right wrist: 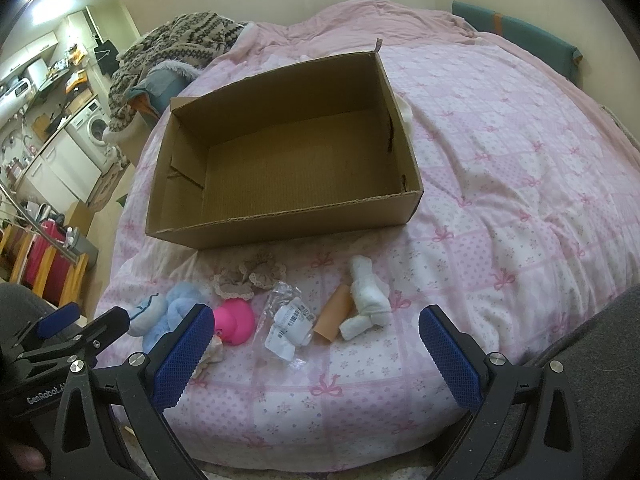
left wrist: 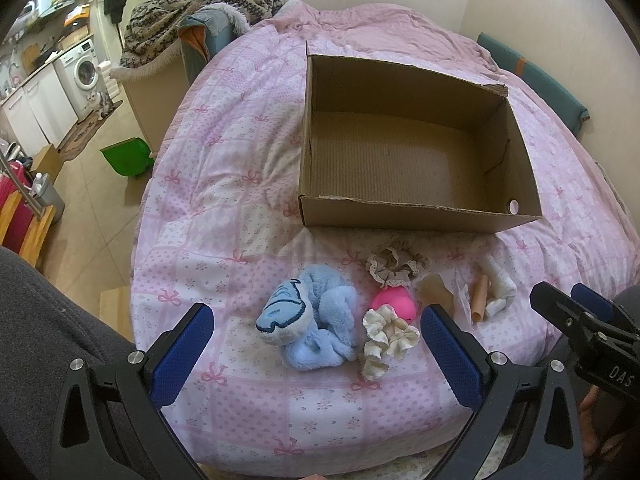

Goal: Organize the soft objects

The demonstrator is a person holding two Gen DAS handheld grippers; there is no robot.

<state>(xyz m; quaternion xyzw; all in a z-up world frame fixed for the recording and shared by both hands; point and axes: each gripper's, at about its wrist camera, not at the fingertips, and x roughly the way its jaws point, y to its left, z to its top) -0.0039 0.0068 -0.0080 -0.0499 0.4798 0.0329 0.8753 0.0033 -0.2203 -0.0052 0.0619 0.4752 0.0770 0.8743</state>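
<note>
An empty open cardboard box (left wrist: 408,152) (right wrist: 280,168) sits on the pink bed. In front of it lie soft items: a blue plush (left wrist: 308,316) (right wrist: 168,308), a cream scrunchie (left wrist: 388,336), a beige lace scrunchie (left wrist: 394,266) (right wrist: 250,276), a pink round item (left wrist: 394,300) (right wrist: 236,320), a tan roll (left wrist: 480,296) (right wrist: 334,316), a white cloth roll (left wrist: 500,288) (right wrist: 368,300) and a clear plastic packet (right wrist: 286,326). My left gripper (left wrist: 316,354) is open and empty, just in front of the blue plush. My right gripper (right wrist: 316,354) is open and empty, in front of the packet.
The pink patterned quilt (left wrist: 224,200) (right wrist: 500,184) covers the bed. A knitted blanket pile (left wrist: 200,12) lies at the bed's far left. A green bin (left wrist: 126,156) stands on the floor, a washing machine (left wrist: 82,66) beyond. Walls border the far side.
</note>
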